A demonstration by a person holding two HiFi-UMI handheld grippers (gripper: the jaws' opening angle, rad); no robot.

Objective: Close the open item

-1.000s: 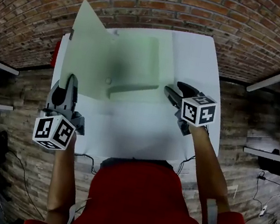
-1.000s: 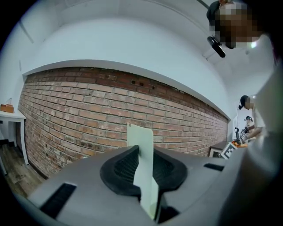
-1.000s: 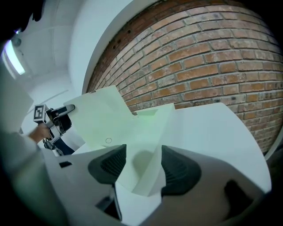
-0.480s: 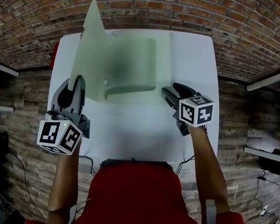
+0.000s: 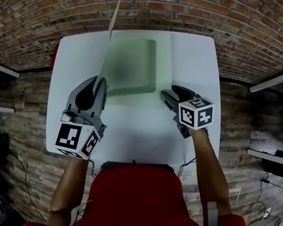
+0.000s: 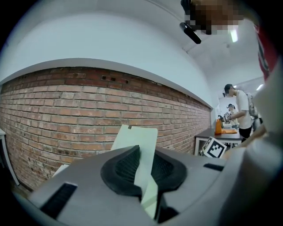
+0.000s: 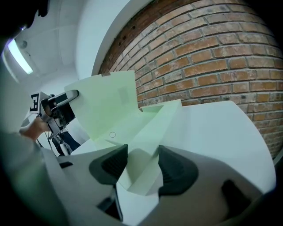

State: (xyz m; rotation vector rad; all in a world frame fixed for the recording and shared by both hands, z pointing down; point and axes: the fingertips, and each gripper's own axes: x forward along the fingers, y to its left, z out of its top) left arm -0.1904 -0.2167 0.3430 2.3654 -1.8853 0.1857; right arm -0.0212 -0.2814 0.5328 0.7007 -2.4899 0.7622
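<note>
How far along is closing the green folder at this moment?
Done: the left hand-held gripper has the cover pinched, its jaws having just closed further, and the cover stands about upright. In hand: the right hand-held gripper appears to pinch the near corner of the folder base on the table. Left: lower the cover onto the base.

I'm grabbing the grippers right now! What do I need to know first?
Left gripper: its jaws have just tightened on the cover, which stands upright.
Right gripper: clamped on the near right corner of the green folder, which lies flat on the white table.
Done: the cover is lifted about halfway over.
Left to do: swing the cover down onto the folder, then let go.
</note>
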